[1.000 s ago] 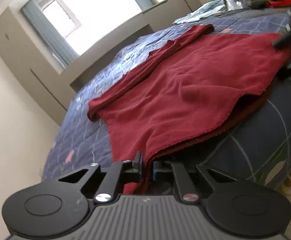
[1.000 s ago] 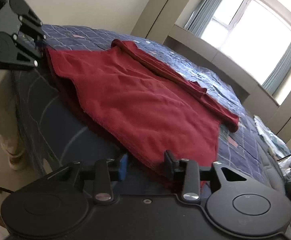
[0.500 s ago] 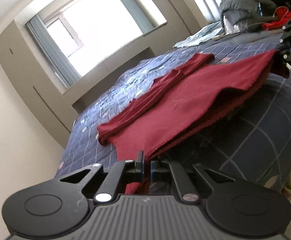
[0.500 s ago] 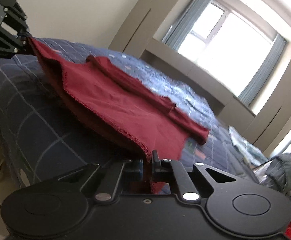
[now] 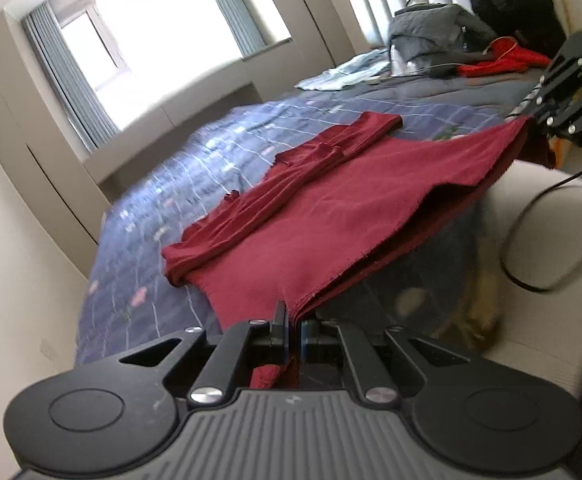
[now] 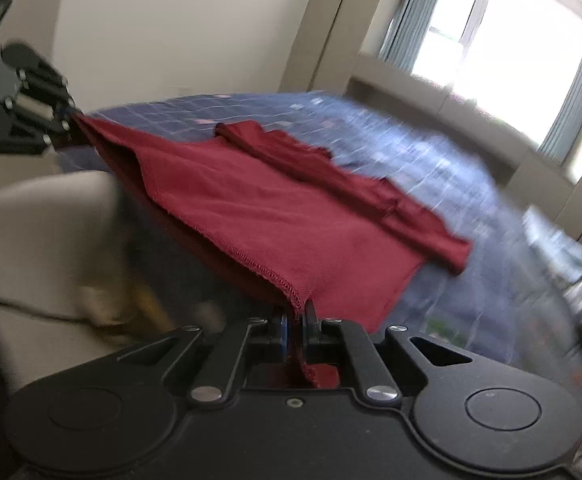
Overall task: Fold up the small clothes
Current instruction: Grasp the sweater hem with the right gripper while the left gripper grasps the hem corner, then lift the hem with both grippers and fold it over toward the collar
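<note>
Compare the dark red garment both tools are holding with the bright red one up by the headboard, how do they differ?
The dark red garment is spread wide, while the bright red one lies bunched in a heap. The dark red garment has its near hem lifted off the blue quilt, pinched by the left tool and the right tool; the bright red one is untouched. The dark red garment is maroon, the other scarlet. Both are on the bed.

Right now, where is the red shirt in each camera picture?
Left wrist view: the red shirt runs from the left claw at bottom centre up to the right claw at upper right.
Right wrist view: the red shirt runs from the right claw at bottom centre up to the left claw at upper left.
Shared landmark: the bright window beyond the blue checked bedspread.
</note>
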Tool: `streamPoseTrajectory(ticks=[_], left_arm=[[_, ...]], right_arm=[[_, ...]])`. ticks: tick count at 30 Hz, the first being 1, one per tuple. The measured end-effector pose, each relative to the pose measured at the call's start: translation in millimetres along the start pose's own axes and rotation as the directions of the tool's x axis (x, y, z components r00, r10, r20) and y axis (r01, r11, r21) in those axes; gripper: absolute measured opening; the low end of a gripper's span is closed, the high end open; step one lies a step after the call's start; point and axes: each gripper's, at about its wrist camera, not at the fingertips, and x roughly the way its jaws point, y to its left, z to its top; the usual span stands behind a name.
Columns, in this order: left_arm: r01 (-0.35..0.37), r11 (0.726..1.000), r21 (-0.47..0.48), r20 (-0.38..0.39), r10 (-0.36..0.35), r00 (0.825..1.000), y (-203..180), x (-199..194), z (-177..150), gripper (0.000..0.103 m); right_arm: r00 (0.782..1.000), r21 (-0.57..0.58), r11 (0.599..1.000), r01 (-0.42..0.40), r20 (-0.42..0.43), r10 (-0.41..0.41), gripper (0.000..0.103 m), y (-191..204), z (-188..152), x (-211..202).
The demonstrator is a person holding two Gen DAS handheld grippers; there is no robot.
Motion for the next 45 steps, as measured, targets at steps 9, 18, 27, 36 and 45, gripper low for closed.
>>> streamPoseTrajectory(ticks=[9,18,27,36,45], left_arm=[[0.031,0.986,-0.167,0.029,-0.026,0.999,34,-12,25,0.005],[-0.029,0.978,-0.207,0.068,0.044,0.997,120,68,113,0.005],[0.044,0.996,-0.076,-0.086,-0.051,0.995,193,224,170,0.005],[0.236,0.95,-0.205,-0.234,-0.282,0.93,237,391,143,0.007],[0.445,0.842,-0.305,-0.172,-0.509,0.843,292,436,110,0.054]], right_arm=[[0.999,0.024,0.999,-0.048,0.018,0.047,0.006,-3,22,-20],[0.987,-0.055,0.995,0.089,0.137,-0.081,0.007,-75,106,34],[0.992,-0.098,0.989,0.115,0.056,-0.11,0.007,-163,172,163],[0.987,-0.033,0.998,0.057,-0.151,-0.061,0.006,-221,174,317],[0.967,0.023,1.0,-0.017,-0.256,0.022,0.006,-236,150,383]])
